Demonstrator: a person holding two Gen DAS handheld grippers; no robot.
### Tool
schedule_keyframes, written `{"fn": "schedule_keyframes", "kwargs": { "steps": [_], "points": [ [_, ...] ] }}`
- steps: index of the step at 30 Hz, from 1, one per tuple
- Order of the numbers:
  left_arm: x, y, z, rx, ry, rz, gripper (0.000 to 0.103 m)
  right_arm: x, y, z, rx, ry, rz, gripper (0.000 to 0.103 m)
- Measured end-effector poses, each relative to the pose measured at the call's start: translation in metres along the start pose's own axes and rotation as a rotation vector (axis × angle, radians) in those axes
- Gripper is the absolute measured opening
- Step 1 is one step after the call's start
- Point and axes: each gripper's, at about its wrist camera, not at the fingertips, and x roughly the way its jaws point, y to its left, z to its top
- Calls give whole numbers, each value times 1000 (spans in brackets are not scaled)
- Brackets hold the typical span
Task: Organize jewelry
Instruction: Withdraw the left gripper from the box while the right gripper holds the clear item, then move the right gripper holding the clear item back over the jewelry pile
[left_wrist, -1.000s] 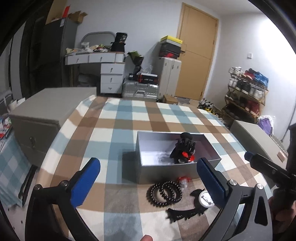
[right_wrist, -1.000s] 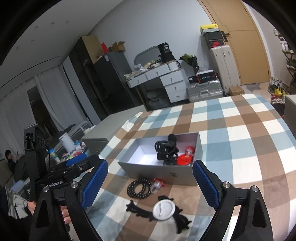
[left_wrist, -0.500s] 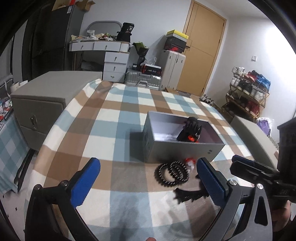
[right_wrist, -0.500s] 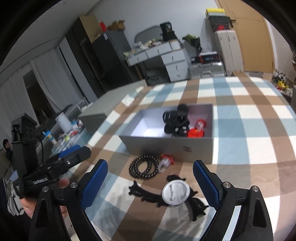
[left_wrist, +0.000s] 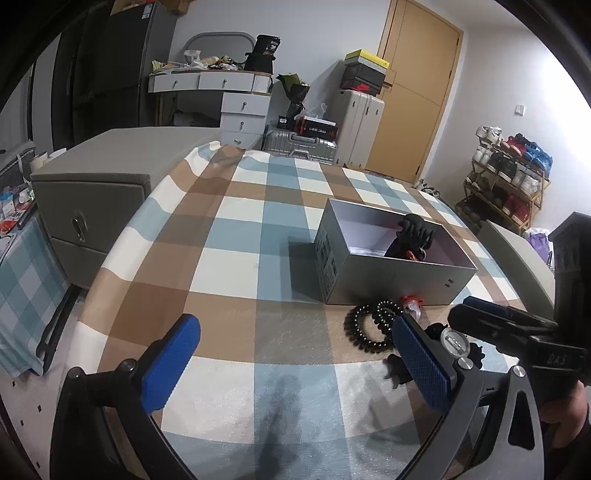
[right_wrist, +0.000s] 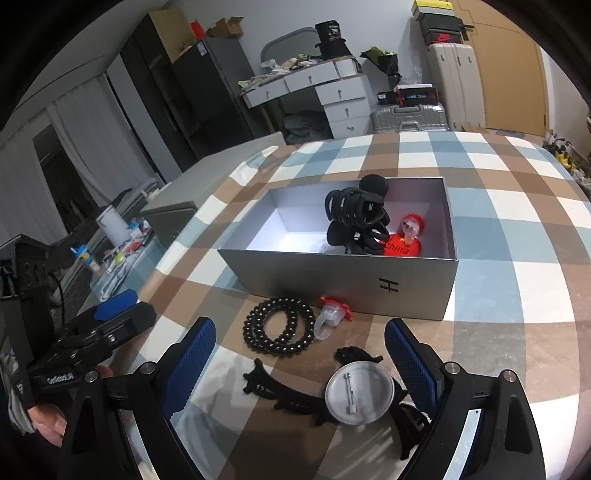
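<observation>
Over the last second I have brought the right gripper (right_wrist: 295, 363) down and forward, so the loose pieces that sat small and far below it now fill the space between its blue pads, while the left gripper (left_wrist: 295, 363) has swung off to the left and now looks mostly at bare checked tablecloth (left_wrist: 236, 258). Both sets of jaws stand wide apart and hold nothing. The grey box (right_wrist: 369, 280) is on the cloth with a black bundle of hair ties (right_wrist: 356, 219) and a red badge (right_wrist: 400, 247) already inside it. Outside, just in front of its near wall, lie the black bead bracelet (right_wrist: 279, 328) and, touching it on the right, a small clear ring with a red top (right_wrist: 332, 314). Nearer to me is a round silver pin badge (right_wrist: 358, 393), lying pin side up on top of a black lace piece (right_wrist: 291, 395) that spreads out to both sides beneath it. From the left view the same group sits at the right edge, partly behind the right pad, with the right gripper's body crossing in front. I read this as the approach to a pick: the right jaws are lined up roughly over the pin badge, which is the nearest thing and stacked on the lace. My worry is that closing there may catch the lace along with the badge, or let the flat badge slide on it.
</observation>
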Motion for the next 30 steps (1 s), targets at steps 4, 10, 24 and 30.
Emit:
{"fn": "schedule_keyframes", "kwargs": {
  "steps": [4,10,24,30],
  "points": [
    [6,5,-2,-5,24,-5,102,8,2,2,-3,13,-12,90],
    [10,6,-6,10,55,-24,102,19,-1,3,1,40,-39,78],
    [16,3,-10,13,96,-35,102,40,-6,2,17,91,-55,28],
    [17,0,-10,19,108,-20,102,37,-14,-2,33,91,-34,15]
  ]
}}
